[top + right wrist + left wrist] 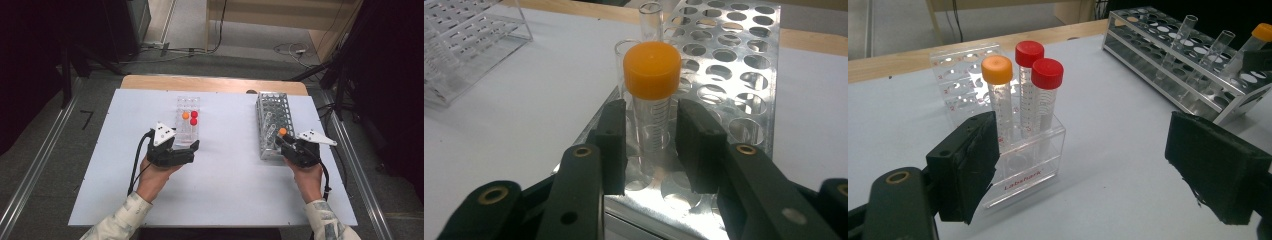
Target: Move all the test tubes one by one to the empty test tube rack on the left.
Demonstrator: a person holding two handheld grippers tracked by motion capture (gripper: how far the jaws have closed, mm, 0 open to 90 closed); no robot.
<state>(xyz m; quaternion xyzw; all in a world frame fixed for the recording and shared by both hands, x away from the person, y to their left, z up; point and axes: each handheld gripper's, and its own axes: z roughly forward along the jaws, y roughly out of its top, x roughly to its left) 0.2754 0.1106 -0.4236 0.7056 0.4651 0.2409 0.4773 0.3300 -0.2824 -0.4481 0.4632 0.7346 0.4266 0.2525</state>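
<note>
An orange-capped tube (pixel 652 70) stands in the near end of the metal rack (pixel 734 65). My right gripper (pixel 651 145) has a pad on each side of the tube just below the cap, with a thin gap on both sides. In the high view the right gripper (pixel 281 141) sits at the metal rack's (pixel 274 107) near end. My left gripper (pixel 1093 165) is open wide and holds nothing, just in front of the clear rack (pixel 1023 170). That rack holds one orange-capped tube (pixel 997 69) and two red-capped tubes (pixel 1029 52).
Two uncapped glass tubes (pixel 1220 42) lean in the metal rack behind the orange-capped one. Both racks stand on a white board (pixel 225 190) with a wooden table edge (pixel 215 82) beyond. Metal rails run along both sides of the table.
</note>
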